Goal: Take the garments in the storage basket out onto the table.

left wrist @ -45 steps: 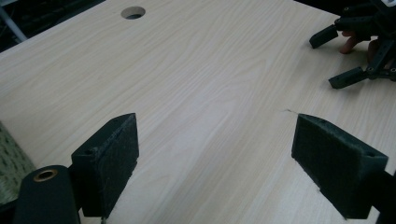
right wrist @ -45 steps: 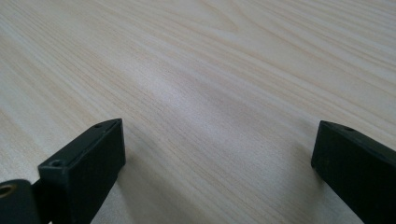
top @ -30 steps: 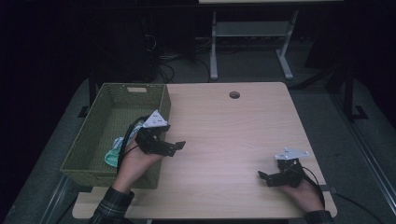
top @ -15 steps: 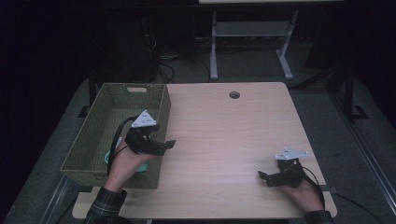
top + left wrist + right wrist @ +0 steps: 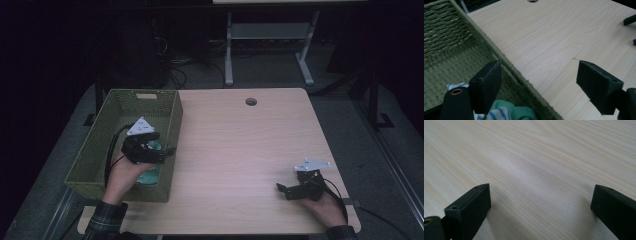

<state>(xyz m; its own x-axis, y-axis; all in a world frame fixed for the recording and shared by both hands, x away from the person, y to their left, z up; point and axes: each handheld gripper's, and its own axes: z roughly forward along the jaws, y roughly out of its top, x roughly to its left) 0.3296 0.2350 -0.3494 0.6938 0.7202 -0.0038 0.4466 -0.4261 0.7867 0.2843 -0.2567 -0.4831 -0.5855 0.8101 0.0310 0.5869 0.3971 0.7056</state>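
A green woven basket (image 5: 172, 120) stands on the left of the wooden table (image 5: 240, 145). A teal cloth with a blue-striped white part (image 5: 149, 176) lies in its near end, under my left hand. My left gripper (image 5: 169, 151) hovers over the basket's right wall, jaws pointing right. In the left gripper view the left gripper (image 5: 540, 67) is open; its jaws have just been closing a little with nothing pressed between them. They straddle the basket rim (image 5: 499, 55), and the cloth (image 5: 506, 112) lies low at the left jaw. My right gripper (image 5: 281, 189) rests open on the table at the near right, and the right gripper view has the right gripper (image 5: 541, 190) over bare wood.
A round cable hole (image 5: 251, 101) sits near the table's far edge. Behind the table stand a metal rack's legs (image 5: 229, 55) and loose cables on the floor. The far part of the basket's floor (image 5: 446, 32) is bare weave.
My left gripper has moved left, from above the table beside the basket to over the basket's right wall. The right gripper has stayed where it was.
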